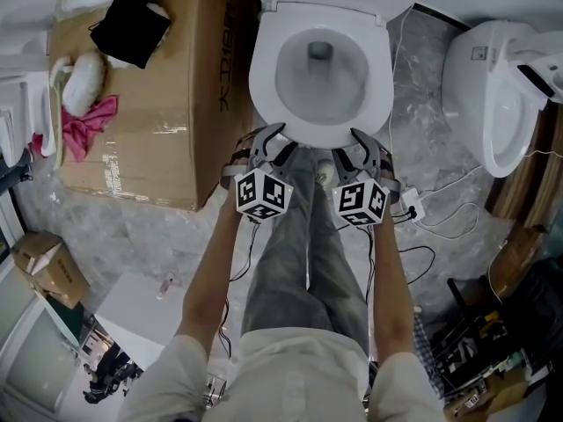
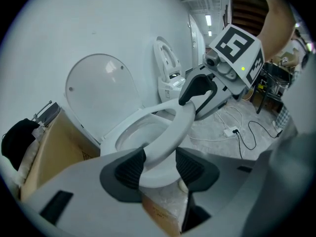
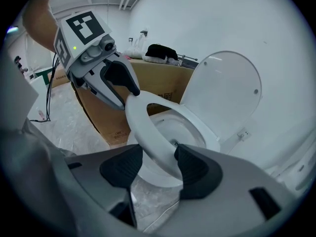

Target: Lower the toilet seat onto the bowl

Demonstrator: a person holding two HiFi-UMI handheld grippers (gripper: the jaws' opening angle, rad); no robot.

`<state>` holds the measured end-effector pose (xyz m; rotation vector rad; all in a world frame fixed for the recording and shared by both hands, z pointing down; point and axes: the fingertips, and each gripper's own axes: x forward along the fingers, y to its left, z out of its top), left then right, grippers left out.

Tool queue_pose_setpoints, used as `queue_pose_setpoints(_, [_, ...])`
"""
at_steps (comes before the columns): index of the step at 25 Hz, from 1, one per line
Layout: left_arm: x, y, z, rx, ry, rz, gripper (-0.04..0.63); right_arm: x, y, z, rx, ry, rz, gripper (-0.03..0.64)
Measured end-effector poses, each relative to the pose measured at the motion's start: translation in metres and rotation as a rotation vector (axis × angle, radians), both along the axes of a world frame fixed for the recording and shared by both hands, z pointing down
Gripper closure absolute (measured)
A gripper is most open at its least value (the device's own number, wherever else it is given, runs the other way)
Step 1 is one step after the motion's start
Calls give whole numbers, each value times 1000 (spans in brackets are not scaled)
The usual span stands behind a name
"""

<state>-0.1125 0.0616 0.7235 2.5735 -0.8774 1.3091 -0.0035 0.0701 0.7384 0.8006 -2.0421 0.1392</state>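
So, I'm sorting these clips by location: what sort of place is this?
Likely a storeroom or test workshop, not a home bathroom: a toilet stands with a second toilet close beside it, a large cardboard box on its other side, and loose cables trail across the marbled floor.

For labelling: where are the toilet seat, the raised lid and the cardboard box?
toilet seat (image 2: 171, 131): left gripper view, front rim.
lid (image 3: 227, 90): right gripper view, inner face.
cardboard box (image 1: 180, 95): head view, top face.

I see a white toilet seat (image 1: 262, 84), 1 brown cardboard box (image 1: 180, 77), 1 pink cloth (image 1: 88, 127); my left gripper (image 1: 275, 143) shows black-and-white squares.
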Motion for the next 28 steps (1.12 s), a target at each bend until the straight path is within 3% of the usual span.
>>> queue_pose_setpoints(28, [0,30,74,-80,-77,74,360,-1,28,78,-96,85,-80,345])
